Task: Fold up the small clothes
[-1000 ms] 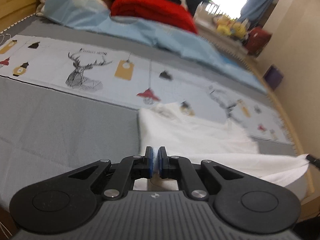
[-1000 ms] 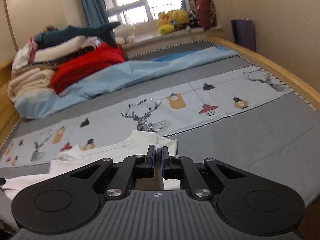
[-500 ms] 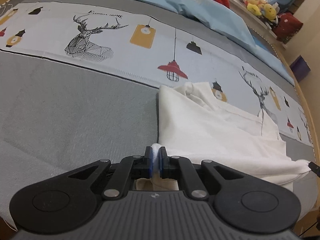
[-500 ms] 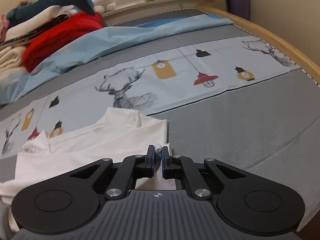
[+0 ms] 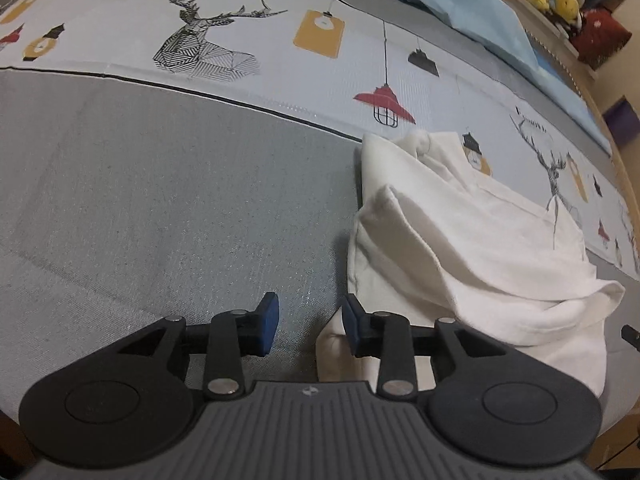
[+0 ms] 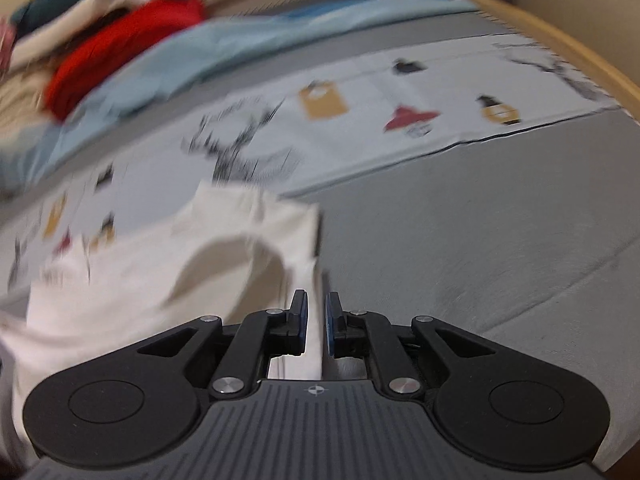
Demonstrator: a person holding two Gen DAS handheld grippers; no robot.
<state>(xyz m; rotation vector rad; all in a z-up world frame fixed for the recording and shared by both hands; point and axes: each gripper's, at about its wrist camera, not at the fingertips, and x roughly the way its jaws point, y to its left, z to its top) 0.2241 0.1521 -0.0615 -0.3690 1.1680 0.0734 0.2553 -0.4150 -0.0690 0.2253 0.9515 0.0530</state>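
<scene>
Now that left gripper (image 5: 307, 322) jaws are opening empty, drops small white cotton garment (image 5: 460, 240) beside deer-print bedsheet (image 5: 240, 36); right gripper (image 6: 316, 330) loosening around its hem; fold laid.

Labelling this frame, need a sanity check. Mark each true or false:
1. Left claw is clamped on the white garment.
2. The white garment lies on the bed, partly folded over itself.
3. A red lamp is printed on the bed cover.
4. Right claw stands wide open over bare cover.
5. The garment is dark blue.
1. False. The left claw is opening, nothing between its pads; the white garment lies beside it.
2. True.
3. True: red lamp on the bed cover.
4. False. The right claw is barely parted, opening slightly, garment edge between.
5. False. It is white.
</scene>
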